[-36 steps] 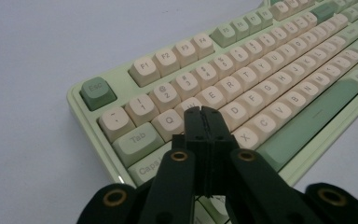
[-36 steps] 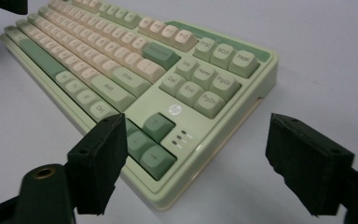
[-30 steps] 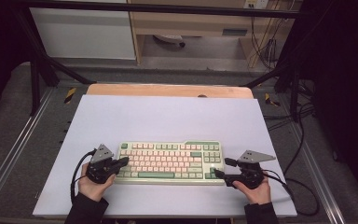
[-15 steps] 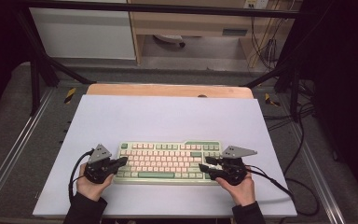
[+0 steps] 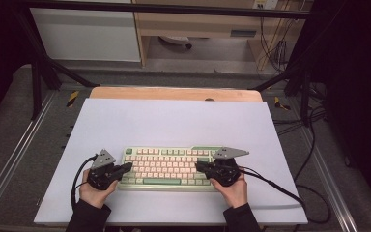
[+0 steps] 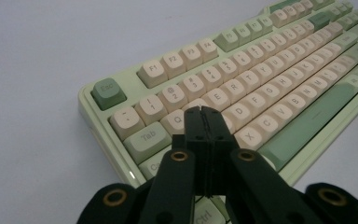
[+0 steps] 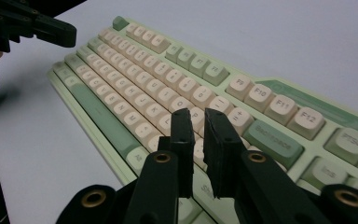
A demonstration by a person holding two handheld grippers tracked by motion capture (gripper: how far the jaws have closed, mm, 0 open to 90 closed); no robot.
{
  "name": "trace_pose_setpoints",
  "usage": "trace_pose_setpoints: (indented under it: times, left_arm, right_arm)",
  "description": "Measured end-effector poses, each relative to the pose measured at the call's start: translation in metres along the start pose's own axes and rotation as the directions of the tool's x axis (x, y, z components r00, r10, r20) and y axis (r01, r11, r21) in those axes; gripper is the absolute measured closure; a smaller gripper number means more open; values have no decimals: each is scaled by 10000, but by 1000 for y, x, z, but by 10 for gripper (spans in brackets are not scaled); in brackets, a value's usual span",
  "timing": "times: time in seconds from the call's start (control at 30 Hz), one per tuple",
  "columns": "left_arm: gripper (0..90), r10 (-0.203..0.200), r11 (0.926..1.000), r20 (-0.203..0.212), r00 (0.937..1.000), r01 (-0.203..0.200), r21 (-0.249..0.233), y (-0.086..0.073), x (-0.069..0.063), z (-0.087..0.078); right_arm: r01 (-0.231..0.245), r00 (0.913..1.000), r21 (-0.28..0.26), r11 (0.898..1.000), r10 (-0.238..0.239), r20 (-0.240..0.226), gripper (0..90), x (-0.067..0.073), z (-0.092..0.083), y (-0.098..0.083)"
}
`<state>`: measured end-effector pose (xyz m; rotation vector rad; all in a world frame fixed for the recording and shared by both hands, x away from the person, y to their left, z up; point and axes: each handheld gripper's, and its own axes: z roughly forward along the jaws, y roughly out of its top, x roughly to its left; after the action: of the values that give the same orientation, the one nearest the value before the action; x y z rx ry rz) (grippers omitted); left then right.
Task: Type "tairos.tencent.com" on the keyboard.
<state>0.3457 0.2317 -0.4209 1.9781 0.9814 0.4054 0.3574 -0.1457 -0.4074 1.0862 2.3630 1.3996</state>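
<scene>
A pale green keyboard with cream keys lies near the front of the white tabletop. My left gripper rests over its left end, jaws shut, tips above the Q and W keys. My right gripper hovers over the keyboard's right part, near the Backspace key. Its jaws have just been closing and stand a narrow gap apart with nothing between them. In the right gripper view the left gripper shows at the far end of the keyboard.
A wooden strip runs along the table's far edge. The right gripper's cable trails off to the right across the tabletop. Metal frame rails flank the table. Beyond it stand a white cabinet and hanging cables.
My right hand has moved left from beside the keyboard's right end to over its keys, and its jaws have narrowed. The left hand has stayed put.
</scene>
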Motion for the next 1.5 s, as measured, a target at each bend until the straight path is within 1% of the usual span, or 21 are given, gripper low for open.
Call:
trace_pose_setpoints:
  times: [0.1, 0.17, 0.2, 0.23, 0.27, 0.3, 0.47, 0.53, 0.57, 0.67, 0.7, 0.73, 0.83, 1.0, 1.2, 1.23, 1.37, 1.5]
  left_arm:
    - [900, 18, 10000, 1, 10000, -18, 19, 0, 0, 0]
    - [900, 0, 10000, -8, 10000, 0, 19, 0, 0, 0]
    - [900, 9, 10000, 0, 10000, -9, 23, 0, 0, 0]
    - [900, 9, 10000, -5, 10000, -9, 21, 0, 0, 0]
    - [900, 9, 10000, 1, 10000, -9, 16, 0, 0, 0]
    - [900, 12, 10000, 0, 10000, -12, 17, 0, 0, 0]
    - [900, 33, 10000, 19, 10000, -33, 4, 0, 0, 0]
    - [900, 32, 10000, 18, 10000, -32, 9, 0, 0, 1]
    - [900, 36, 10000, 17, 10000, -36, 8, 0, 0, 1]
    - [900, 27, 10000, 16, 10000, -27, 13, 0, 0, 1]
    - [900, 32, 10000, 10, 10000, -32, 9, 0, 0, 1]
    - [900, 40, 10000, 26, 10000, -40, 24, 0, 0, 1]
    - [900, 62, 10000, 31, 10000, -63, 28, 0, -1, 1]
    - [900, 56, 10000, 4, 10000, -56, 12, 0, -1, 1]
    - [900, 90, 10000, 9, 10000, -90, 38, 0, -1, 1]
    - [900, 84, 10000, 10, 10000, -84, 31, 0, -1, 1]
    - [900, 87, 10000, 8, 10000, -87, 29, 0, -1, 1]
    - [900, 97, 10000, 11, 10000, -97, 20, 0, -1, 1]
  right_arm:
    - [-55, 10000, -24, 10000, 55, -51, 859, 2, 4, 2]
    - [-36, 10000, -45, 10000, 36, -63, 886, 5, 12, 6]
    - [-36, 10000, -45, 10000, 36, -63, 886, 5, 12, 6]
    - [1, 9999, -43, 10000, -1, -111, 891, 6, 14, 8]
    - [90, 9998, 73, 9999, -89, -150, 900, 8, 20, 10]
    - [90, 9998, 73, 9999, -89, -150, 900, 8, 20, 10]
    - [218, 9995, 229, 9995, -213, -247, 900, 13, 33, 15]
    - [165, 9995, 219, 9996, -159, -282, 900, 15, 38, 16]
    - [241, 9995, 284, 9993, -235, -211, 900, 16, 43, 17]
    - [304, 9994, 346, 9989, -299, -158, 900, 18, 48, 18]
    - [301, 9994, 368, 9989, -294, -182, 900, 20, 52, 19]
    - [301, 9994, 368, 9989, -294, -182, 900, 20, 52, 19]
    - [337, 9994, 495, 9982, -334, -86, 900, 22, 62, 19]
    - [395, 9992, 620, 9973, -396, -2, 900, 23, 70, 18]
    - [241, 9996, 794, 9965, -251, 109, 900, 22, 76, 18]
    - [342, 9993, 786, 9963, -350, 90, 900, 22, 77, 17]
    - [378, 9992, 913, 9951, -388, 87, 900, 23, 81, 17]
    - [425, 9989, 920, 9949, -439, 135, 900, 24, 83, 17]
